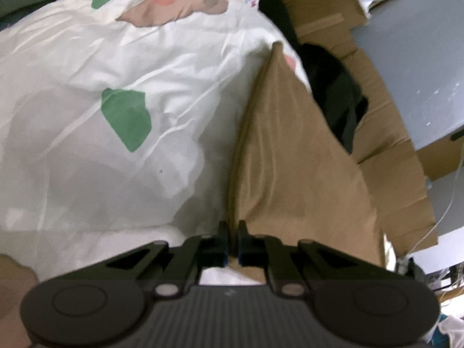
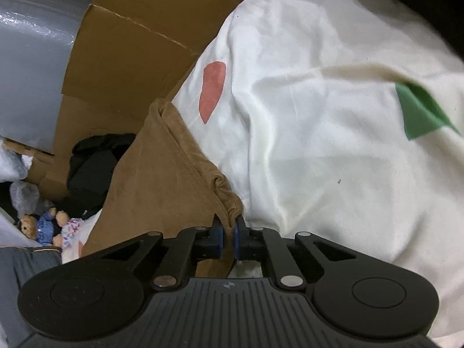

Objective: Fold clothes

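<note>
1. The left tongs were pressed together on the near edge of a brown garment, the cloth caught between the blue pads.
2. The right tongs were likewise pinching the same garment, at a bunched, seamed corner.
3. The garment lay along the edge of a bed covered by a white sheet printed with green and pink patches. In the left view it ran straight away from the tongs, narrowing to a point far ahead; in the right view it stretched ahead and to the left.
4. Beyond that edge stood an open cardboard box with dark clothes inside, and a teddy bear lay low on the left of the right view.
5. Its long axis ran away from both tongs, so neither hand seemed clearly nearer the far end. With two near corners apparently held, the fold probably called for carrying that edge forward along the length toward the far tip.
6. Whether the far end rested flat on the bed could not be told.
</note>
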